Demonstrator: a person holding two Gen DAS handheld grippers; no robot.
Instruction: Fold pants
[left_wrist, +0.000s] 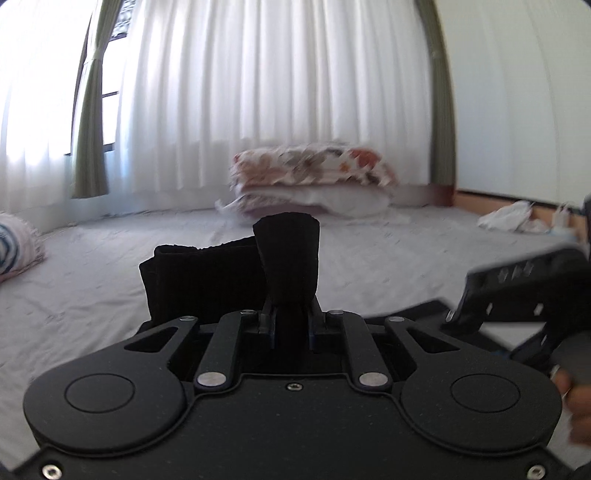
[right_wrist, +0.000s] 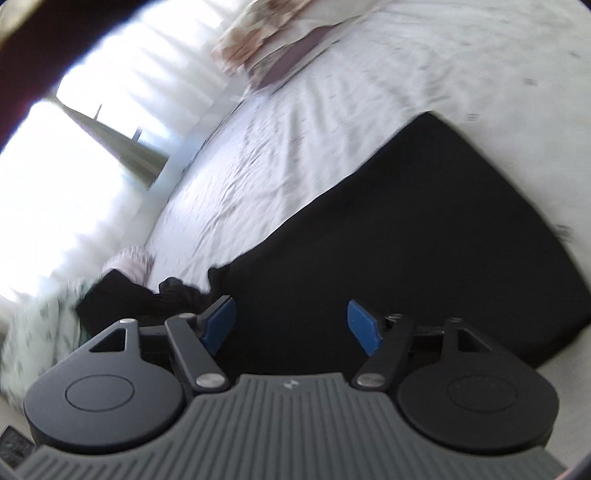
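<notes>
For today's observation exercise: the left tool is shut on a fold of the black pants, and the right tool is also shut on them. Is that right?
Not quite. The right tool is open: the right wrist view shows its blue pads spread apart above the black pants, gripping nothing. The left tool is indeed shut on a fold of the pants.

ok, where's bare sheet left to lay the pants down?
Bare sheet runs between the black pants and the striped pillow, and on to the floral bedding stack. It is crowded near the right gripper and the white clutter by the wall.
</notes>
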